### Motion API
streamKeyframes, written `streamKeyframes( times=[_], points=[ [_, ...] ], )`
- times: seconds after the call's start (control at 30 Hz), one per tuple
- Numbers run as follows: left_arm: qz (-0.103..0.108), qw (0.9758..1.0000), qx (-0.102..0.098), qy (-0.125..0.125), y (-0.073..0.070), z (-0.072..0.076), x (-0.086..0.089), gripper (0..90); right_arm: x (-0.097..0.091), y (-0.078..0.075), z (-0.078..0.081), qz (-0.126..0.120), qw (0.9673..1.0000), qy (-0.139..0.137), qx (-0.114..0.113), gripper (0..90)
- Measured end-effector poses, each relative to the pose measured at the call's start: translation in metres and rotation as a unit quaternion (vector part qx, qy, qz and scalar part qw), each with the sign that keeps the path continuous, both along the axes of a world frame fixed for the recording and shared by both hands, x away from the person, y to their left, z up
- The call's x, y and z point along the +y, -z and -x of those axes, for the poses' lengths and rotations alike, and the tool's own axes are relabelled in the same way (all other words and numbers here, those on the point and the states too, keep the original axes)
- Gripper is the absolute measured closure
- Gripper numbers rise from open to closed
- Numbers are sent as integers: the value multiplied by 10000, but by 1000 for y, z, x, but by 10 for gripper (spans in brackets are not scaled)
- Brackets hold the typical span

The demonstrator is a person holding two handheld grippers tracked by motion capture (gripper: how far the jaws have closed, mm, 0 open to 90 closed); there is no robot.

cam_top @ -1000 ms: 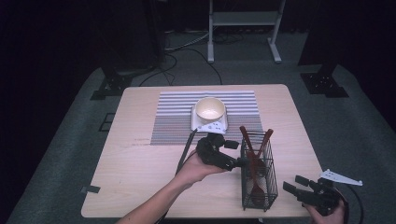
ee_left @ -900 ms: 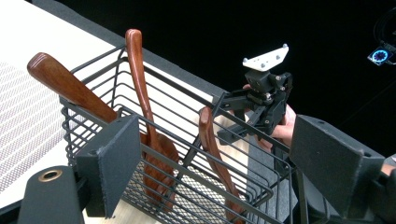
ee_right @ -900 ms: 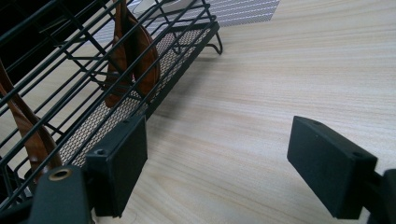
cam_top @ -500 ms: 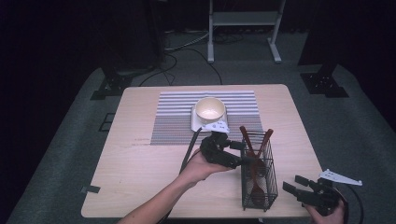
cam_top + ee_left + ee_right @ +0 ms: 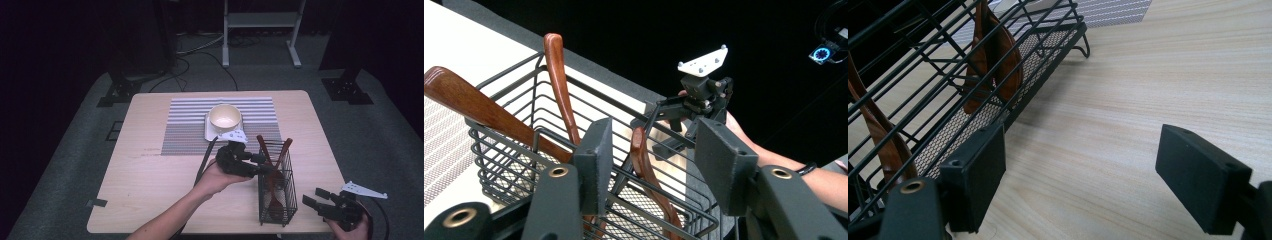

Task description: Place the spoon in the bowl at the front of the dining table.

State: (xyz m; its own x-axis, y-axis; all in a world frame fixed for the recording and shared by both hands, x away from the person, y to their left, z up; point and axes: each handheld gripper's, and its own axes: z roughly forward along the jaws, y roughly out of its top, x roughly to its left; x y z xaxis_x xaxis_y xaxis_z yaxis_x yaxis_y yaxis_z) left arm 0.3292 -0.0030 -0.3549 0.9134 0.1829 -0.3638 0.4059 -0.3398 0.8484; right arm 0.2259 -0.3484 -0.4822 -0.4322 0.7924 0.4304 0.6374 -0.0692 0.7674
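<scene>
Closing left tongs (image 5: pixel 651 160), around wooden utensil (image 5: pixel 644 165)

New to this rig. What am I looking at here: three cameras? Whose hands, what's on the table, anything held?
No robot: a person holds a hand-operated two-jaw claw in each hand. One picture is from a fixed camera above the table; the other two ride on the claws and look along their jaws.

On the wooden table lie a striped placemat with a cream bowl, and a black wire caddy holding brown wooden utensils.

The left claw is at the caddy's rim, its jaws just closing around one utensil handle but not yet pressing on it. The right claw waits open beside the caddy, holding nothing.
</scene>
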Motion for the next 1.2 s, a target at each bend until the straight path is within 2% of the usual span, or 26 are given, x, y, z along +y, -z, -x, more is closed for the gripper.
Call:
streamKeyframes(
  times=[0.3,0.5,0.63,0.9,1.2],
  points=[
    [-36,9999,-106,105,0,0,-2,696,0,0,0,-3,10000,-8,0,189],
    [-34,9998,-131,130,-2,0,-2,786,0,0,0,-8,10000,-12,-3,190],
    [49,9999,-42,150,-1,0,-2,829,0,0,0,-7,10000,-15,-1,189],
    [139,9997,94,196,-1,-1,-2,841,0,0,0,-11,10000,-13,0,189],
    [285,9992,251,107,-2,-5,4,841,0,0,0,-24,10000,-17,5,189]
  ],
)
